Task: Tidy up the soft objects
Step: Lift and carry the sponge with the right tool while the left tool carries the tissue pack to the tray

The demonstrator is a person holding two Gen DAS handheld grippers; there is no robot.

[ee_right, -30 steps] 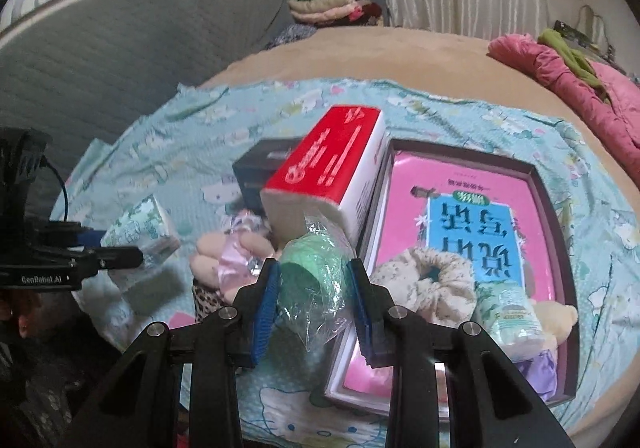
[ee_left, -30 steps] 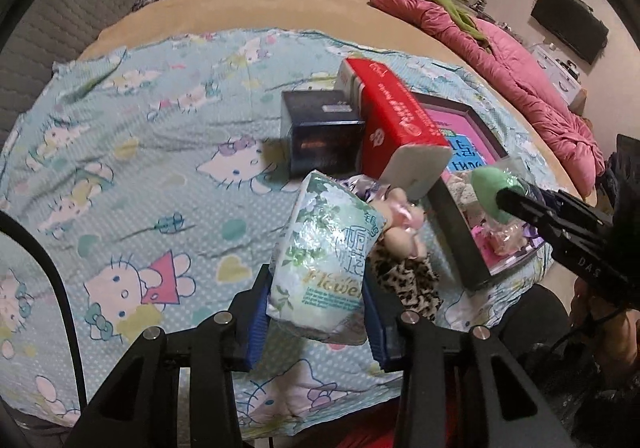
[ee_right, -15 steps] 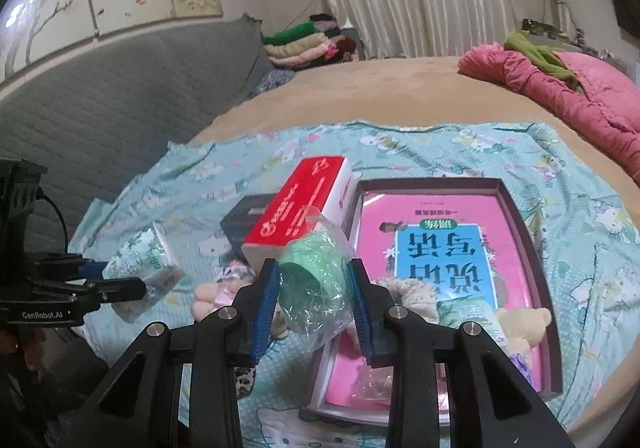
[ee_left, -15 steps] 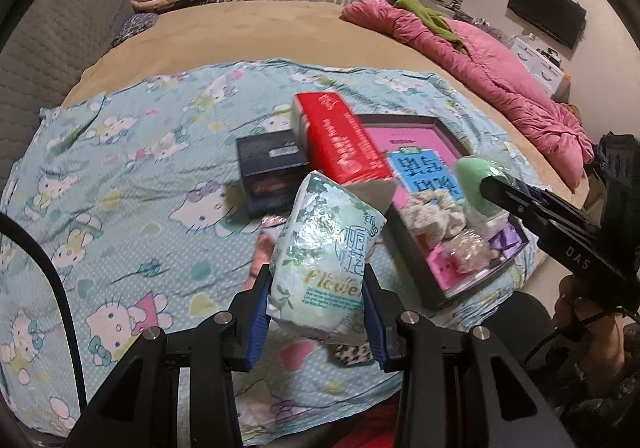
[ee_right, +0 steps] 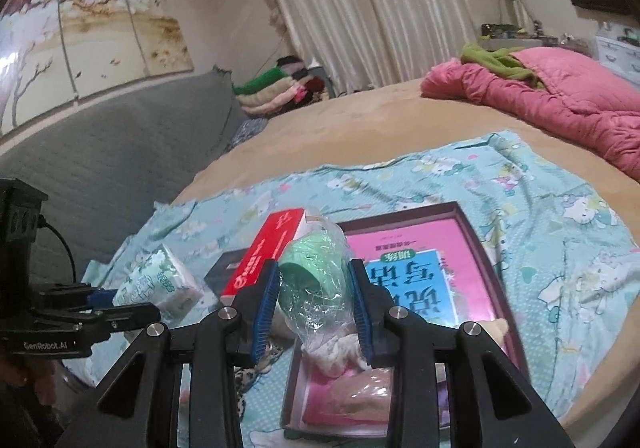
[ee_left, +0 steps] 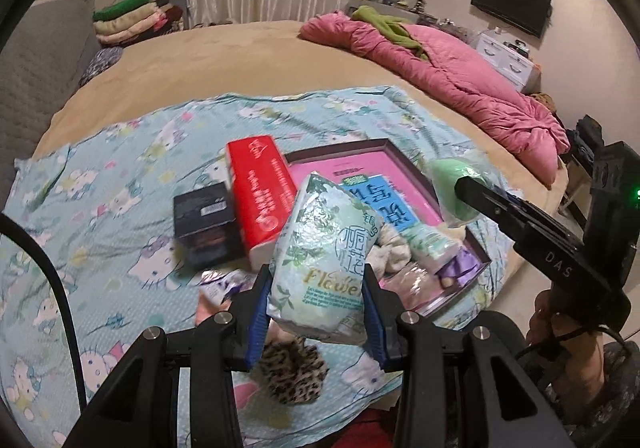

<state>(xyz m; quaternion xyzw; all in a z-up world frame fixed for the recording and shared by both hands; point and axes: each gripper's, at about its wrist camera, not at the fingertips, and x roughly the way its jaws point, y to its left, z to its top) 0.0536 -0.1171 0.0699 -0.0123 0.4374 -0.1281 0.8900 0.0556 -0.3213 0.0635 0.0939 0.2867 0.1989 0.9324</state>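
A soft pack of floral-printed tissues (ee_left: 324, 260) is clamped between the blue pads of the left tool (ee_left: 316, 302), and a green sponge in a clear plastic wrapper (ee_right: 314, 280) is pinched in the narrowly set right tool (ee_right: 314, 306); both are held in the air above the bed. The slippery film of the wrapper could be let slide out of the pads, and the tissue pack, gripped only low on its body, could be tipped out by a roll of the wrist. Either could be dropped outside the dark-rimmed tray (ee_left: 404, 163), where a scrunchie and small plush items are already crowded. The red tissue box (ee_left: 260, 187) could be knocked. A cartoon-cat sheet (ee_left: 100, 207) is spread over a tan round bed (ee_left: 240, 51), with a pink quilt (ee_left: 460, 79), white curtains and a wall-mounted television seen behind.
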